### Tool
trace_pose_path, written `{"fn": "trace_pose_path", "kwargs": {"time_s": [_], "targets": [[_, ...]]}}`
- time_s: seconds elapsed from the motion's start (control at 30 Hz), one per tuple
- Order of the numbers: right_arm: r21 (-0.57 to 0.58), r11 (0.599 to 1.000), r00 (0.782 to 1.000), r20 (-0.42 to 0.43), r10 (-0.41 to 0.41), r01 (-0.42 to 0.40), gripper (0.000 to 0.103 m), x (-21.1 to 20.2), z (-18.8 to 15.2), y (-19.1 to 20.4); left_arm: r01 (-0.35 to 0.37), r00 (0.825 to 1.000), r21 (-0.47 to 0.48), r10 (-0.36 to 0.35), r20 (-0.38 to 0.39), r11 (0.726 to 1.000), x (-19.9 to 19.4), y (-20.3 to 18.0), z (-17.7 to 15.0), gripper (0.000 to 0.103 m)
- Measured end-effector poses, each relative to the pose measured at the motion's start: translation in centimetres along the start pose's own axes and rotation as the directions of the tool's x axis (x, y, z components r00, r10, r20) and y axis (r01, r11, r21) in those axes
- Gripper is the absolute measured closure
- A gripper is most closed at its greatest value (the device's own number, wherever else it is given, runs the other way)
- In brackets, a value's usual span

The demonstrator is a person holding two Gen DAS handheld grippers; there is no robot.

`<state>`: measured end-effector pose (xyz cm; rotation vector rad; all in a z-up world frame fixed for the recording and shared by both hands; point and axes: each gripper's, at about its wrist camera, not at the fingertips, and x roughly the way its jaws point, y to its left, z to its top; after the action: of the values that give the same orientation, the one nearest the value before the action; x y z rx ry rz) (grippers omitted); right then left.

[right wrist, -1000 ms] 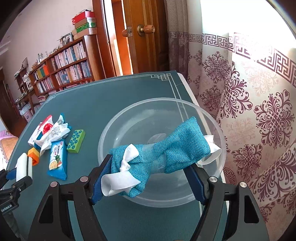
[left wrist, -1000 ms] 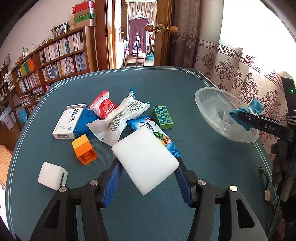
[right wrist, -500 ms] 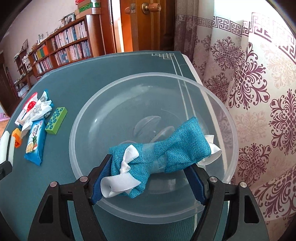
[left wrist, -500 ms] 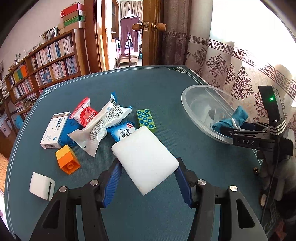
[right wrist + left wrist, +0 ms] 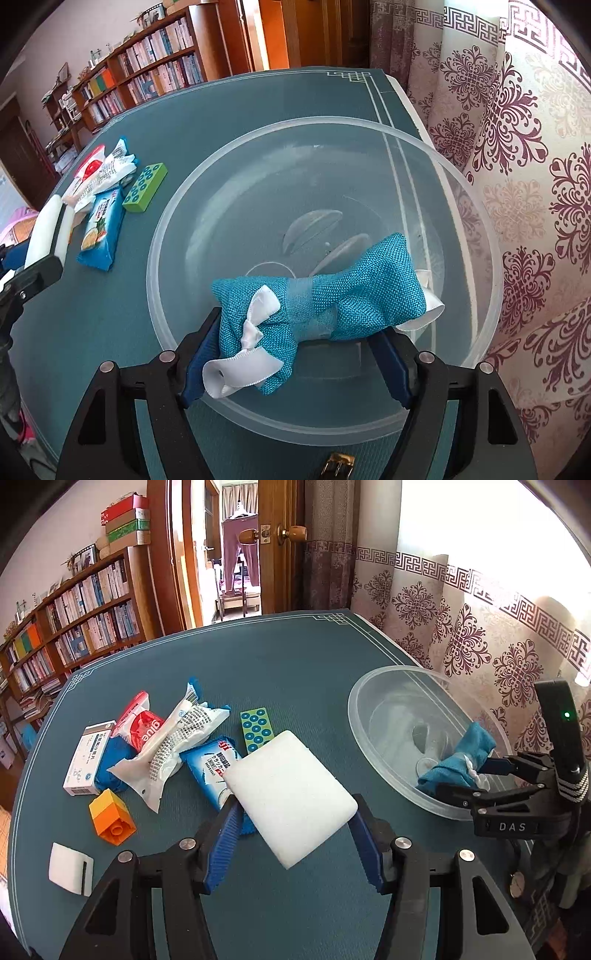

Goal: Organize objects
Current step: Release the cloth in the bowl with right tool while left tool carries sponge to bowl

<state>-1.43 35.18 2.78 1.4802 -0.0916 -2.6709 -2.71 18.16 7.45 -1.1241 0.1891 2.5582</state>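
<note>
1. Teal woven pouch (image 5: 317, 295), soft and light, sits clamped in my right tool (image 5: 295, 354) over the clear bowl (image 5: 369, 125); grip its tied waist.
2. Left tool (image 5: 291, 834) pinches the squashy white sponge (image 5: 291, 797) above the surface (image 5: 258, 657).

My right jaws and pouch (image 5: 317, 302) crowd the bowl's (image 5: 373, 746) near rim; bare desk (image 5: 303, 672) toward the far edge, packets (image 5: 173, 746) clutter the left.

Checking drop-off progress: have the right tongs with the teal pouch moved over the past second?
Yes. The right tongs carried the teal pouch forward past the clear bowl's near rim, so it now hangs inside the bowl.
</note>
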Motion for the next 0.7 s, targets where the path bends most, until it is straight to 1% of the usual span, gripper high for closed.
{"fn": "trace_pose_path", "kwargs": {"time_s": [0.07,0.1,0.17,0.23,0.3,0.43,0.47,0.63,0.7], "targets": [[0.005,1.000,1.000,0.010,0.013,-0.013,0.026,-0.6,-0.6,0.1,0.010,1.000,0.014,-0.010,0.000,1.000,0.1,-0.6,0.2,0.042],[0.006,1.000,1.000,0.022,0.007,-0.007,0.026,-1.0,-0.8,0.1,0.015,1.000,0.023,-0.015,0.000,1.000,0.2,-1.0,0.3,0.042],[0.001,0.999,0.997,0.068,-0.032,0.032,0.026,-2.0,-1.0,0.3,0.027,1.000,0.042,-0.027,0.002,0.999,0.4,-1.7,0.6,0.042],[-0.006,0.997,0.990,0.119,-0.078,0.079,0.026,-2.9,-1.0,0.3,0.039,0.999,0.058,-0.039,0.003,0.998,0.6,-2.4,1.0,0.042],[0.002,0.995,0.983,0.157,-0.098,0.099,0.026,-3.7,-1.0,0.2,0.053,0.999,0.072,-0.053,0.007,0.996,0.9,-3.1,1.4,0.042],[0.036,0.995,0.974,0.203,-0.100,0.094,0.025,-4.6,-0.9,-0.6,0.102,0.995,0.095,-0.103,0.006,0.990,1.7,-4.2,2.4,0.041],[0.050,0.994,0.973,0.210,-0.101,0.093,0.023,-4.7,-1.0,-0.9,0.115,0.993,0.099,-0.116,0.005,0.988,1.9,-4.4,2.5,0.040],[0.111,0.991,0.964,0.247,-0.095,0.069,0.022,-5.6,-1.4,-2.1,0.149,0.989,0.130,-0.151,0.001,0.980,2.9,-5.8,3.3,0.040],[0.115,0.990,0.959,0.263,-0.106,0.078,0.022,-6.2,-1.8,-2.2,0.163,0.986,0.140,-0.165,0.002,0.977,3.3,-6.4,3.6,0.039]]}}
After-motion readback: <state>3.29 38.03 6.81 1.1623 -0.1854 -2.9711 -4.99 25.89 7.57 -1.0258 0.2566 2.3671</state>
